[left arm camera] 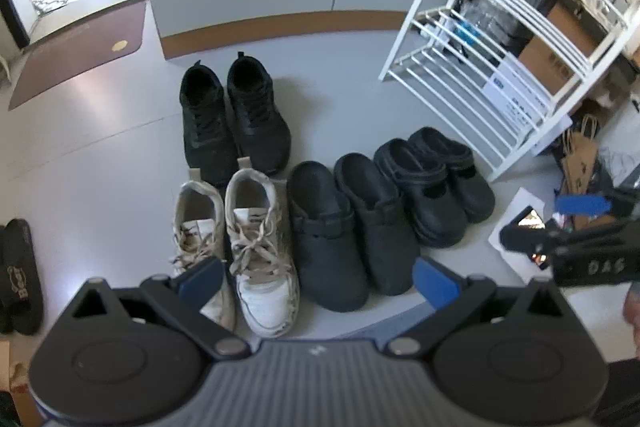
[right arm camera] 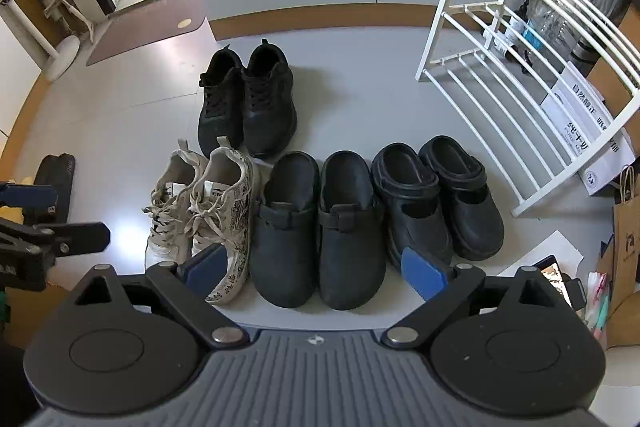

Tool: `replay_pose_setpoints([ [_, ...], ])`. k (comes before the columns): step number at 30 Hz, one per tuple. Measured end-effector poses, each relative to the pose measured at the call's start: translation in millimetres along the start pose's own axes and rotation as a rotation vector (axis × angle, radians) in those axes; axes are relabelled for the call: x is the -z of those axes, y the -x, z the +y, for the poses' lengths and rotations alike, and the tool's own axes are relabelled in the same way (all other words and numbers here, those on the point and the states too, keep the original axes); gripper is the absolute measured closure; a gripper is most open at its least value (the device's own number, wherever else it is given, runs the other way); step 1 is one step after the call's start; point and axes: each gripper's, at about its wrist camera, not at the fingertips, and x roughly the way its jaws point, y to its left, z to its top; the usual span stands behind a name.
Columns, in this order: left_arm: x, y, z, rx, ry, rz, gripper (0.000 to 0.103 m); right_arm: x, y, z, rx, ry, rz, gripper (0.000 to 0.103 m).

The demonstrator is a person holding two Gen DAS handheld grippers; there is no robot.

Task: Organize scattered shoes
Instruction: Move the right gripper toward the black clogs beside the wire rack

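Grey floor (right arm camera: pixel 360 75) is seen spreading to a wall with a brown skirting. White wire shoe rack (right arm camera: pixel 520 87) is set at the right, shelves bare, well apart from the black sneakers (right arm camera: pixel 248 103), which are paired side by side nearest the wall. In front, a row is formed: white sneakers (right arm camera: pixel 200 211) at the left, black clogs (right arm camera: pixel 316 227) in the middle, chunky black strap shoes (right arm camera: pixel 436 195) at the right, pairs just beside one another. Left claw (left arm camera: pixel 318 281) is held released above the white sneakers, nothing gripped. Right claw (right arm camera: pixel 316 267) is likewise spread wide, empty, over the clogs.
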Motion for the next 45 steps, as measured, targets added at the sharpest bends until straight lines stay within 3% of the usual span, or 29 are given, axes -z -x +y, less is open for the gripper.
replay_pose_setpoints([
  [6, -15, -5, 19, -0.01, 0.057, -0.029, 0.002, -5, -10, -30, 0.038, -0.018, 0.009, 0.009],
  [13, -21, -32, 27, 0.054, 0.096, 0.048, 0.01, -10, -23, -67, 0.085, -0.04, 0.023, 0.015],
  [17, -24, -40, 25, 0.022, 0.071, 0.058, 0.011, -12, -34, -90, 0.114, -0.045, 0.002, 0.019],
  [24, -29, -47, 27, -0.03, 0.037, 0.04, 0.014, -12, -43, -119, 0.089, -0.086, -0.055, 0.024],
  [31, -34, -56, 47, 0.02, 0.12, 0.034, 0.017, -11, -65, -131, 0.096, -0.059, -0.038, 0.024],
  [45, -44, -85, 65, 0.014, 0.164, 0.057, 0.019, -8, -114, -150, 0.109, 0.017, 0.017, 0.023],
])
